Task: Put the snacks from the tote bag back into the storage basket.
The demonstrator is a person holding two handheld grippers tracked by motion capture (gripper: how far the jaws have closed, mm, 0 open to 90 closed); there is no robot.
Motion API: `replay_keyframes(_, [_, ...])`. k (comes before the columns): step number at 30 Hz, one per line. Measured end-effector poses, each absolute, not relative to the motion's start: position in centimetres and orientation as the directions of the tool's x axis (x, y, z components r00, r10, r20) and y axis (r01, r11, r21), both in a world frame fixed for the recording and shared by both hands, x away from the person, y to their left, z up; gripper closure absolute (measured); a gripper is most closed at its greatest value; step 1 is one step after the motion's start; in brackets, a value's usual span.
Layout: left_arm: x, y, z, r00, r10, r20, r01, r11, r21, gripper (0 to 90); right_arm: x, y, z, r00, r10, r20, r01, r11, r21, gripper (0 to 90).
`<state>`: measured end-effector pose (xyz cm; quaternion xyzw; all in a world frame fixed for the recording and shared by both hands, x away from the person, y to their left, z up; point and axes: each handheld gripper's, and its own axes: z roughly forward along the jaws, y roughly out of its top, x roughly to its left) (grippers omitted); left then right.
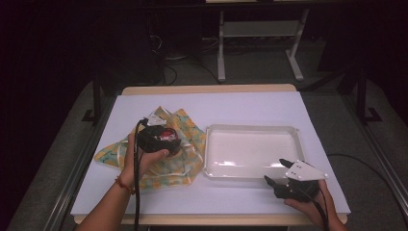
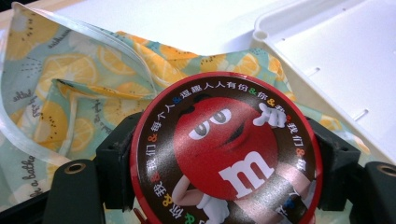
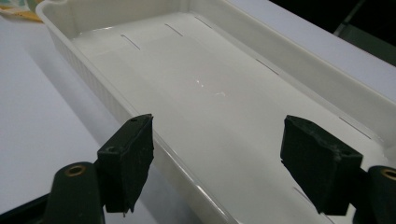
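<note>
A round red-rimmed candy tin (image 2: 226, 154) with a red cartoon figure on its lid sits between the jaws of my left gripper (image 2: 226, 161), which is shut on it. In the high view that left gripper (image 1: 166, 137) holds the tin (image 1: 167, 135) over a lemon-print cloth (image 1: 185, 161) at the table's left. My right gripper (image 1: 276, 172) stands open at the near right corner of a white tray (image 1: 250, 129). In the right gripper view its jaws (image 3: 217, 163) are spread over the tray's near wall (image 3: 112, 100), and the tray holds nothing.
The cloth (image 2: 60, 88) lies crumpled with a white ribbon edge beside the tray's corner (image 2: 327, 56). The white table (image 1: 240, 103) has bare room behind and in front of the tray. Desk legs and cables stand on the floor beyond.
</note>
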<state>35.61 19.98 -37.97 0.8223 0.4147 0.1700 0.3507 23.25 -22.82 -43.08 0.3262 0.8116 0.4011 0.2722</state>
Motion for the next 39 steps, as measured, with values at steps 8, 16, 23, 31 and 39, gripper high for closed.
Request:
replay_keyframes(8, [35.8,20.4,-37.1,0.587,0.809,0.001,0.568,-0.413,0.712,25.4,23.2,-22.9,-43.1,-0.634,0.753,-0.176,0.318,0.462,0.828,25.0])
replay_keyframes(16, [35.9,20.1,-36.2,0.598,0.802,0.004,0.566,-0.426,0.706,25.4,23.2,-22.9,-43.2,-0.635,0.752,-0.178,0.317,0.464,0.827,25.0])
replay_keyframes(23, [36.0,19.8,-35.8,0.613,0.790,0.022,0.563,-0.457,0.689,25.4,23.2,-22.9,-43.2,-0.634,0.753,-0.176,0.319,0.462,0.827,25.0])
replay_keyframes(31, [36.0,19.8,-35.5,0.612,0.791,0.019,0.568,-0.456,0.685,25.4,23.2,-22.9,-43.2,-0.635,0.752,-0.178,0.318,0.465,0.826,25.0])
replay_keyframes(39, [35.7,19.2,-35.2,0.625,0.781,0.012,0.554,-0.454,0.698,25.4,23.2,-22.9,-43.2,-0.634,0.753,-0.176,0.320,0.462,0.827,25.0])
